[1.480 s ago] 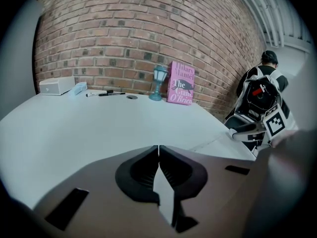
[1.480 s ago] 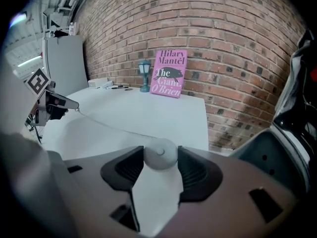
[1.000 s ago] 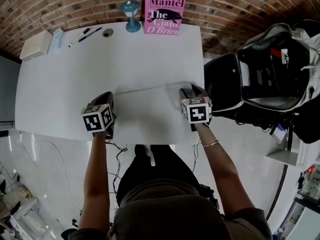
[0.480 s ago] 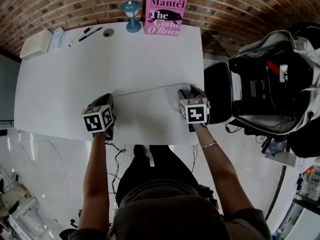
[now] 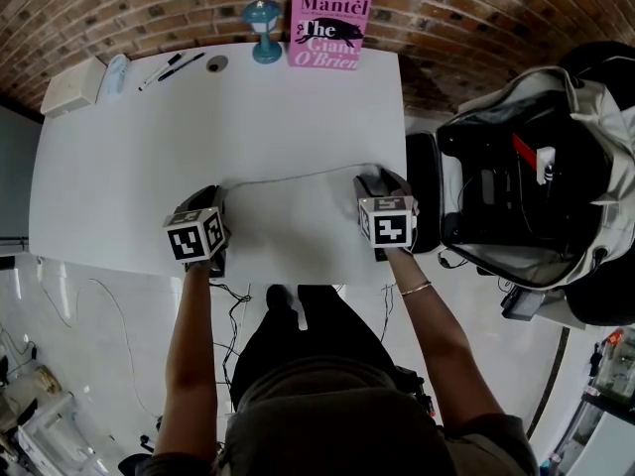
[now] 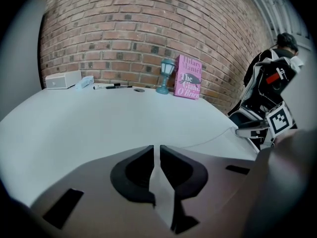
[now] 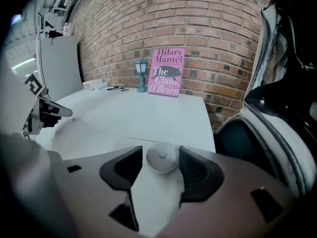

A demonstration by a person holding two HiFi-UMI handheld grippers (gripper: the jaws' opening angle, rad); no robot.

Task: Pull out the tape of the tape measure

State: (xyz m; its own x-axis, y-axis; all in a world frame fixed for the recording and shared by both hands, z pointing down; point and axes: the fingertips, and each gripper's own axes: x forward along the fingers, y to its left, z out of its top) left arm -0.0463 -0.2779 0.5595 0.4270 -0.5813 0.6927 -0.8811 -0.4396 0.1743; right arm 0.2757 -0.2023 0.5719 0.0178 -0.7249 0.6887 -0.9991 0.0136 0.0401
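1. Moved since a second ago: the open backpack (image 5: 526, 186) beside the bench (image 5: 139, 157) has swung to a new position; the tape (image 5: 293, 176), straight then, now bows slightly.
2. Left hand-held gripper (image 6: 154, 150): jaws all but together, pinching the tape's free end.
3. Right hand-held gripper (image 7: 161, 155): jaws clamped on the round white tape measure (image 7: 162, 161), near the bench's right edge.
4. Tape: drawn out over the bench, running between the two grippers.
5. Far edge: pink book (image 5: 330, 23) and small blue lantern (image 5: 264, 30), standing against the brick wall.
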